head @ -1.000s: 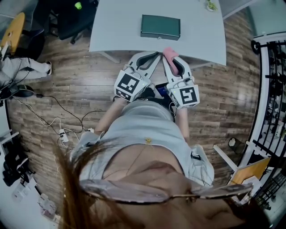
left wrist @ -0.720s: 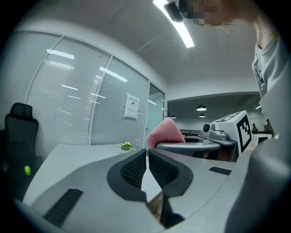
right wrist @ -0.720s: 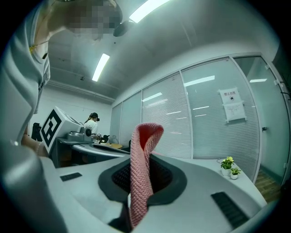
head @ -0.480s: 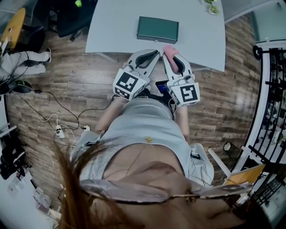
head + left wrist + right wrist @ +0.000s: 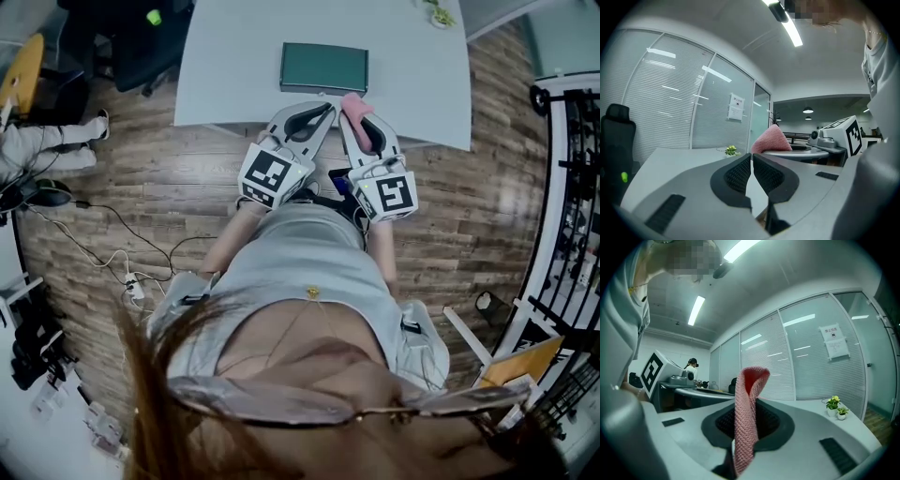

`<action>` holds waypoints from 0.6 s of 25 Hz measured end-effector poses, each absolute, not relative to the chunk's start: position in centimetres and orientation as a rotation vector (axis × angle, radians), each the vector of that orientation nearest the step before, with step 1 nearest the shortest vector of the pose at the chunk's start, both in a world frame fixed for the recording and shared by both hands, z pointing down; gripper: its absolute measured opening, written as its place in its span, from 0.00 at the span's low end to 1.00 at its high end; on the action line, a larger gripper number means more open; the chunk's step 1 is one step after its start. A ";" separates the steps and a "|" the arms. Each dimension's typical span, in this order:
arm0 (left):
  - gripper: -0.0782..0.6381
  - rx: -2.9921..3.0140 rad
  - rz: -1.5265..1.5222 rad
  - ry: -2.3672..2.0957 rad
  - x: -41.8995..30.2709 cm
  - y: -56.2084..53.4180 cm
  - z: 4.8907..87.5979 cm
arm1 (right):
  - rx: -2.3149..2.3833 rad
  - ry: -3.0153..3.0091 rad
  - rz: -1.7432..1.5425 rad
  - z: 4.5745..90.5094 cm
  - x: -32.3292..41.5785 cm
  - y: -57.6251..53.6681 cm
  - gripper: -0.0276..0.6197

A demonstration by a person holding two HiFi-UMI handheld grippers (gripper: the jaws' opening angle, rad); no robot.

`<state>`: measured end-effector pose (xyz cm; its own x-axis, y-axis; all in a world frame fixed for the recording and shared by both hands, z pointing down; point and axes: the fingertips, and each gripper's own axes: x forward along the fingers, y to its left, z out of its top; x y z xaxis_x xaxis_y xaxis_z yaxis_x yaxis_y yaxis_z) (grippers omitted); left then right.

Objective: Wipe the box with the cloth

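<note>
Evidently the step in hand is the approach: wiping has not begun. The box point(image 5: 323, 67), dark green and flat, lies on the white tabletop point(image 5: 234, 56) close to its near edge, with nothing touching it. Both grippers hover over that near edge, just short of the box.

The right gripper point(image 5: 361, 120) has its fingers clamped on the pink cloth point(image 5: 746, 427). A folded loop of the cloth stands up above the pads and a tail hangs below them. In the head view the cloth sits just beside the box's near right corner, apart from it. The left gripper point(image 5: 752, 159) carries nothing, and its fingers point(image 5: 739, 173) are pressed together with only a hairline between the pads.

My reading is that the next move calls for the right gripper to go forward and tip down, so that the loose cloth, not the hard fingertips, lands on the lid. It can then sweep across the lid. The box looks light, so it may slide under the stroke. The left gripper could brace the box's left end, using its closed tips or opening first to pinch an edge.

By count:
- one box
- one cloth
- two grippers
- one tabletop
- two small potted plants point(image 5: 836, 408) at the tabletop's far corner, well apart from the box
</note>
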<state>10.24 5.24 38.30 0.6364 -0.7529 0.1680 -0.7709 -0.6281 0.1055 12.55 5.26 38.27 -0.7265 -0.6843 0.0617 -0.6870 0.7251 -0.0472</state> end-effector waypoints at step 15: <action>0.16 2.752 0.184 -1.105 8.2 -3.9 39.0 | 1.309 -2.777 0.134 39.6 11.0 -3.4 0.10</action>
<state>8.22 -3.88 39.05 0.7177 -0.6735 0.1772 -0.6945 -0.7108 0.1112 11.04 -3.37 39.59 -0.6353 -0.7659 0.0991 -0.7719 0.6338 -0.0498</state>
